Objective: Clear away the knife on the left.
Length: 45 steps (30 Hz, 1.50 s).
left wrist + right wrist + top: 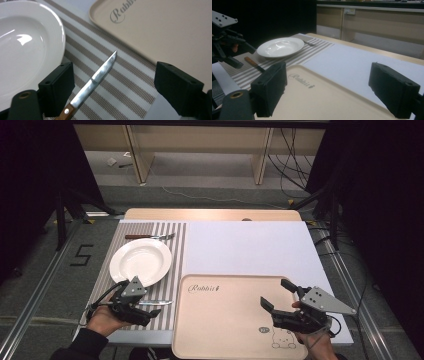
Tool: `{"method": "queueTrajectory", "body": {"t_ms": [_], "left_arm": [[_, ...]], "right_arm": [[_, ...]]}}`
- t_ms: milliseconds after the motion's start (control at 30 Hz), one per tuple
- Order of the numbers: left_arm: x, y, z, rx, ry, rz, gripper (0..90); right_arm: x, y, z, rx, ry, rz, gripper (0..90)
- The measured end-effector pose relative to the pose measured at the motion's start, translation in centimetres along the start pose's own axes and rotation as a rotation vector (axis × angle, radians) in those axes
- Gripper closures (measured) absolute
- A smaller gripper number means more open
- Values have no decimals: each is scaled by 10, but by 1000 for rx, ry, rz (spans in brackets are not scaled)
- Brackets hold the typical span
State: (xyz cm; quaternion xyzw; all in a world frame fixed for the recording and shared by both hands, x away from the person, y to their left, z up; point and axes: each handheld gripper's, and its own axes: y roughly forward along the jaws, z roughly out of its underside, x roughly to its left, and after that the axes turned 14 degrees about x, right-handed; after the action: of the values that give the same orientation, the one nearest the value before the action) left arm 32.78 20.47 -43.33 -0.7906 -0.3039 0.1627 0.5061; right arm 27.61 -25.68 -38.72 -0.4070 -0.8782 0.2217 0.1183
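Knife between open left gripper jaws

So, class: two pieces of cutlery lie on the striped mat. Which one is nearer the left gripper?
The knife, lying on the near side of the white plate right by the left gripper. The fork lies beyond the plate, at the mat's far end.
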Motion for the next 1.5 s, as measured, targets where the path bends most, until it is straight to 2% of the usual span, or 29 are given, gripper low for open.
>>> {"method": "queueTrajectory", "body": {"t_ms": [67, 167, 300, 533, 633, 700, 733, 967, 1067, 1433, 1500], "left_arm": [[1, 1, 1, 15, 3, 0, 169], [4, 3, 6, 62, 13, -28, 169], [14, 10, 14, 150, 2, -30, 169], [25, 11, 19, 176, -19, -44, 183], [29, 15, 21, 215, -32, -45, 187], [36, 18, 23, 246, -59, -54, 194], [36, 18, 23, 246, -59, -54, 194], [59, 22, 29, 266, -122, -15, 225], [66, 23, 30, 281, -117, 6, 246], [72, 30, 21, 327, -87, 44, 328], [74, 31, 20, 346, -113, 64, 378]], "right_arm": [[0, 0, 0, 0, 0, 0, 162], [0, 0, 0, 1, 1, 3, 162], [1, 0, 0, 3, 1, 3, 162], [0, 0, 0, 0, -1, 1, 165], [0, 1, 0, 1, -3, 0, 166], [1, 0, 0, 4, -2, 0, 166], [1, 0, 0, 4, -2, 0, 166], [1, 1, 0, 6, -10, 1, 166], [1, 1, 0, 7, -7, -2, 167], [1, 1, 0, 9, -10, -7, 168], [1, 1, 0, 12, -12, -7, 168]]}}
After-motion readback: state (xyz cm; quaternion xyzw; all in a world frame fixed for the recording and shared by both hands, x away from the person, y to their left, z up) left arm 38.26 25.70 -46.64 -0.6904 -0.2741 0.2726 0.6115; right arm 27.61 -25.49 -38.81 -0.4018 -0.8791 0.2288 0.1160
